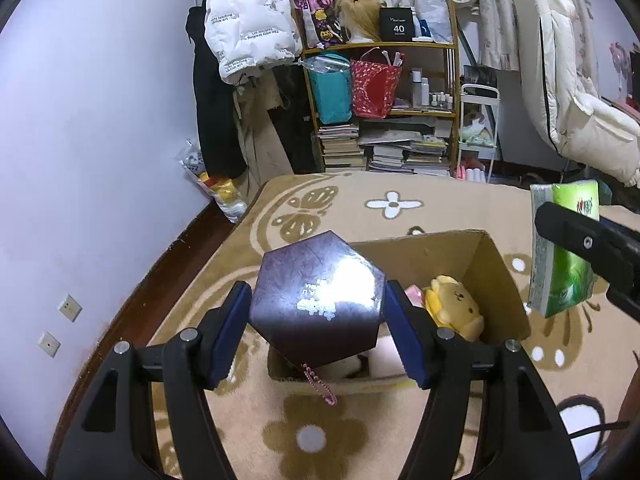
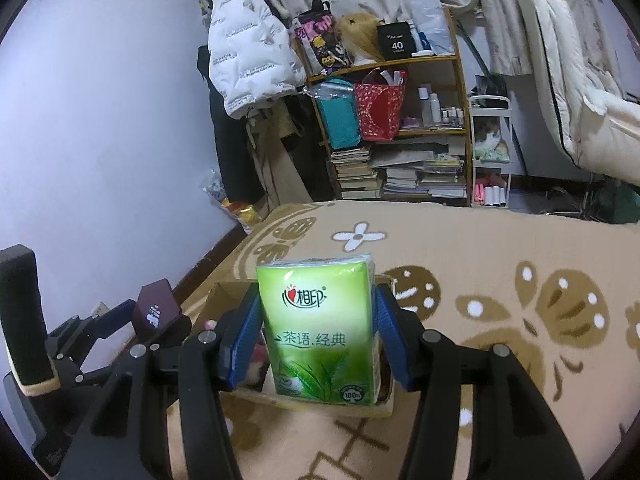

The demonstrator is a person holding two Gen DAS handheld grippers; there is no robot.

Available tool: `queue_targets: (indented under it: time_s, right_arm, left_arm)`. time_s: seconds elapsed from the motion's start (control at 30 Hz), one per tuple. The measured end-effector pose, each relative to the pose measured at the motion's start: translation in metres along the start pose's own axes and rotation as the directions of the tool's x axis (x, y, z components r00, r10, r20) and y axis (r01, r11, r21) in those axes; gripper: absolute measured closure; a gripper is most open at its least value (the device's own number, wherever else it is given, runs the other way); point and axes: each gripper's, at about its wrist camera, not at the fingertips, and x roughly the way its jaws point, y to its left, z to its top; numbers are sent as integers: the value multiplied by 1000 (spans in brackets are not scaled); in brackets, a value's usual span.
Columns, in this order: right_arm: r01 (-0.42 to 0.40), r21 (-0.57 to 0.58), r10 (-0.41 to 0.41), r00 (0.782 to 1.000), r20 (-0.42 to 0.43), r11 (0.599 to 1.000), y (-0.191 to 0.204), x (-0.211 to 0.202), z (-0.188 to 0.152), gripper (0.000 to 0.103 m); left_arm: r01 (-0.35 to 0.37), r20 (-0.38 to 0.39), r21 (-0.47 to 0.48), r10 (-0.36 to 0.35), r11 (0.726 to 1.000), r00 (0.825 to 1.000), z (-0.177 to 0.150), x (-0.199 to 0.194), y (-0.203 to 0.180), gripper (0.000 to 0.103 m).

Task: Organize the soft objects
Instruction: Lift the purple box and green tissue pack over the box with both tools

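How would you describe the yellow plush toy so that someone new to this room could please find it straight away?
Start at the open cardboard box on the beige flower-patterned rug. Inside it, against the right-hand wall, lies the yellow plush toy. It is the only yellow thing in the box, with a stitched bear-like face, beside paler pink and white items.

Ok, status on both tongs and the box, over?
Left tongs shut on dark purple hexagonal box. Right tongs shut on green tissue pack. Both over open cardboard box, yellow plush toy inside. Nothing blocking.
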Motion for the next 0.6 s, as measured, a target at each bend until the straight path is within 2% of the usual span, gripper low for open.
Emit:
queue_targets:
  time_s: [0.2,0.6]
  right_arm:
    - [-12,-66,13,1000,7,998,8,10,6,44]
    - [-44,-21,44,999,-15,999,0,43,-13,44]
  left_arm:
    - [9,-1,-14,-9,1000,1000,-4,10,3,37]
    - [23,-22,-21,-23,1000,999,-9,31,2,37]
